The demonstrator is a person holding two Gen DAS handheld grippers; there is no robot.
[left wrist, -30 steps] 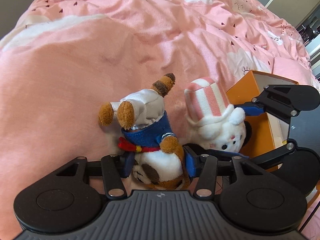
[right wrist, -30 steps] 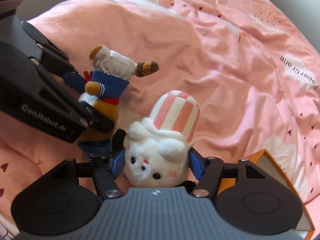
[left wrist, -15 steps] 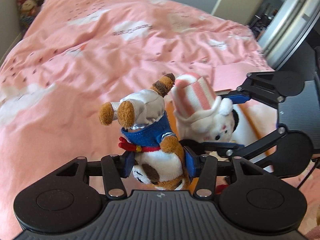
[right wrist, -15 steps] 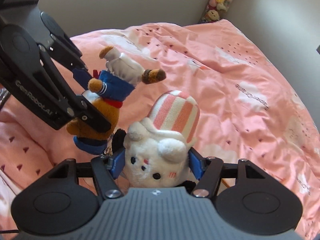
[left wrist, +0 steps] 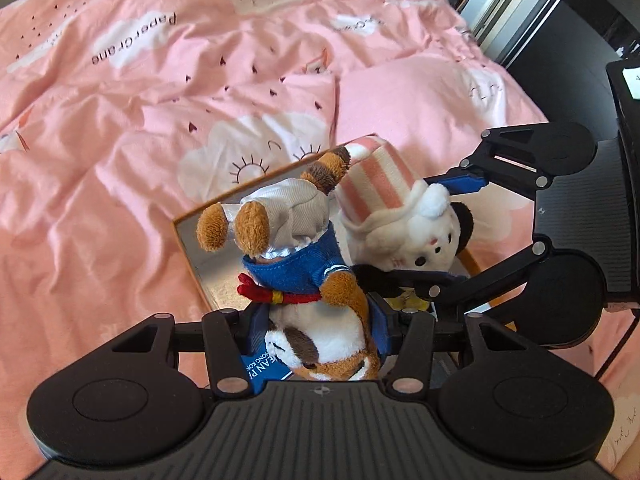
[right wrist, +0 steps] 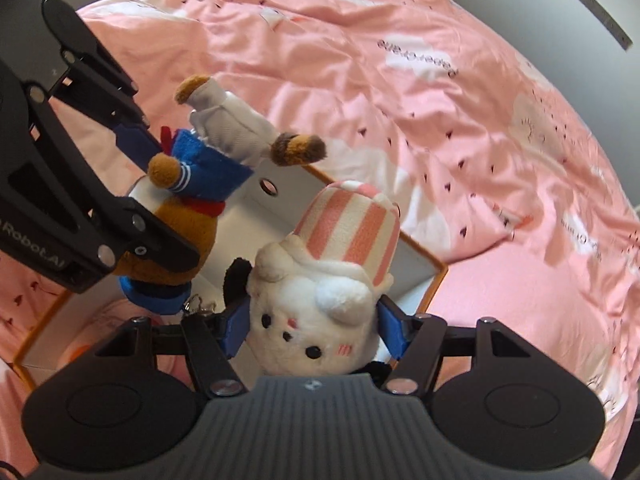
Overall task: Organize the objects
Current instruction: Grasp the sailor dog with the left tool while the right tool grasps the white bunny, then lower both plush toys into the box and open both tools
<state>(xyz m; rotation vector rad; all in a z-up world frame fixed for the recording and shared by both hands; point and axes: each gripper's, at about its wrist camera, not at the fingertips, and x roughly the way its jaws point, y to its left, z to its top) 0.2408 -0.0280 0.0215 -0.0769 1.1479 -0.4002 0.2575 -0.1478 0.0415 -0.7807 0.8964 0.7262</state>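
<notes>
Two grips locked — left gripper [left wrist: 318, 328] clamps the brown plush [left wrist: 316, 280], right gripper [right wrist: 314, 330] squeezes the striped-hat plush [right wrist: 324, 296] — both above the orange box [right wrist: 438, 276].

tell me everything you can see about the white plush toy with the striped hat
The white plush toy is soft and fuzzy, with black bead eyes, pink cheek marks, a rounded white ear and a black patch behind its head. It wears a tall hat striped pink and cream. It hangs upside down, hat pointing away from the camera, clamped at the head between the blue pads of the right gripper. It hangs above an open orange box on the pink bedding, beside a brown plush toy in the other gripper.
</notes>
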